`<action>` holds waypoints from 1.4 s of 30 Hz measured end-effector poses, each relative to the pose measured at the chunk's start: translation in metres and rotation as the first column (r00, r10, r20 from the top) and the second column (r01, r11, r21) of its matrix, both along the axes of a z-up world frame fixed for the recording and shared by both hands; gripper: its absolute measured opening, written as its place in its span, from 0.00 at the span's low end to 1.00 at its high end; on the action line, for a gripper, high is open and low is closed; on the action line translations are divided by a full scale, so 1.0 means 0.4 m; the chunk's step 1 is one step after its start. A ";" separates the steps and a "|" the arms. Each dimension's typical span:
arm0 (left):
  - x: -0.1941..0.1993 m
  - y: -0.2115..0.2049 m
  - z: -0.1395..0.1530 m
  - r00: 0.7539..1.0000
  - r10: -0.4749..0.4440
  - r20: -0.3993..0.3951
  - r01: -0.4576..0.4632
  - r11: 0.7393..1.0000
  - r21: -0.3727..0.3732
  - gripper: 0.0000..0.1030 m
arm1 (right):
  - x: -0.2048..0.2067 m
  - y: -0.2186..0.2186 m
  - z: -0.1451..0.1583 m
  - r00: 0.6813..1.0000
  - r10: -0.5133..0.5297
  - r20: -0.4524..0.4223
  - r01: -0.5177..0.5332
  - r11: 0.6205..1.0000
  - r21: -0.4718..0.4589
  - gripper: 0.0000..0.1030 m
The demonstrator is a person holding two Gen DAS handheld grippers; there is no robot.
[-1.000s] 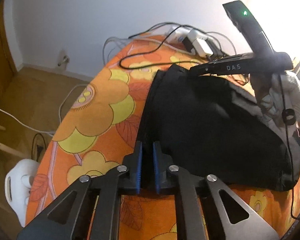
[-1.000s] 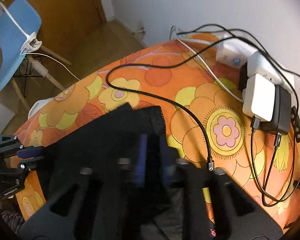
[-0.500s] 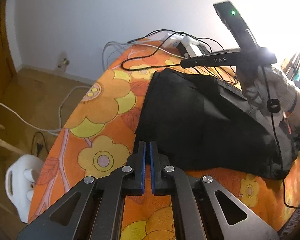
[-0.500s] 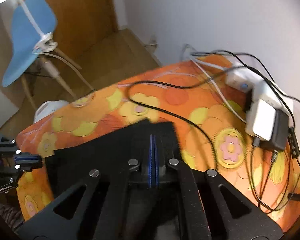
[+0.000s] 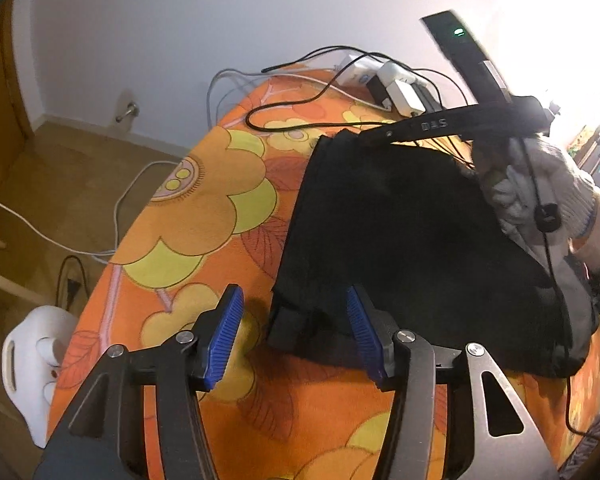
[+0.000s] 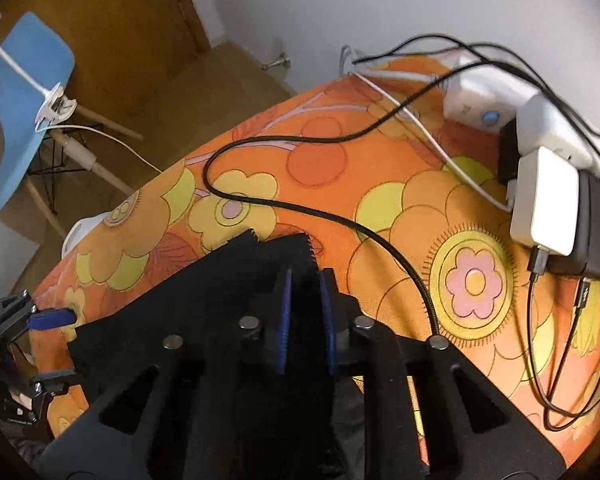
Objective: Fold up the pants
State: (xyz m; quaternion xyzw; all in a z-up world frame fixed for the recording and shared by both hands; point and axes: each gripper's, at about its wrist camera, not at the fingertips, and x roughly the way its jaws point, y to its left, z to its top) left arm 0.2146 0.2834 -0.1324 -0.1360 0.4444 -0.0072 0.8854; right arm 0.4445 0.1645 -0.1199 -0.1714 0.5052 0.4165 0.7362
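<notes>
Black pants [image 5: 400, 232] corner btwn opening left hand-held gripper [image 5: 294, 332] pads, untouched

Folded pants laid on a covered table, gripped at two corners.

The pants [image 5: 412, 232] are spread on the tablecloth [image 5: 204, 216]. The left gripper [image 5: 294, 338] is set at their near corner, jaws opening with the cloth edge between them. The right gripper [image 6: 305, 312] is placed at the far corner, jaws closing over the fabric. Behind the pants, a cable [image 6: 300, 206] is looped, with chargers [image 6: 548, 200] beside the wall. A chair [image 6: 24, 104] stands on the floor, left of the table.
</notes>
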 end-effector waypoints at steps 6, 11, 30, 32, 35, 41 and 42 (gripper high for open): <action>0.010 0.005 -0.003 0.999 0.041 0.032 -0.040 0.999 -0.034 0.10 | -0.029 -0.013 0.052 0.998 0.012 0.059 -0.015 0.999 0.049 0.03; -0.026 -0.002 0.037 0.995 0.021 0.093 -0.021 1.000 -0.005 0.04 | -0.062 0.001 0.086 0.993 0.049 0.108 -0.056 0.996 0.063 0.03; -0.063 0.022 0.083 0.996 0.057 0.070 -0.064 0.993 0.097 0.19 | -0.053 -0.006 0.113 0.990 0.002 0.141 -0.009 0.999 0.053 0.04; -0.063 0.005 0.105 0.995 0.035 0.089 -0.044 0.994 0.102 0.19 | -0.069 -0.074 0.170 0.989 -0.012 0.149 0.000 0.996 0.084 0.06; -0.051 -0.037 0.126 0.995 -0.019 0.102 0.012 0.997 0.077 0.19 | -0.113 -0.202 0.235 0.983 -0.031 0.183 0.016 0.997 0.081 0.07; 0.018 -0.157 0.102 0.988 -0.132 0.083 0.127 0.990 0.062 0.19 | -0.225 -0.527 0.294 0.963 -0.148 0.223 0.145 0.989 0.030 0.12; 0.029 -0.173 0.095 0.987 -0.141 0.075 0.135 0.988 0.074 0.19 | -0.245 -0.603 0.299 0.953 -0.192 0.233 0.193 0.981 0.020 0.20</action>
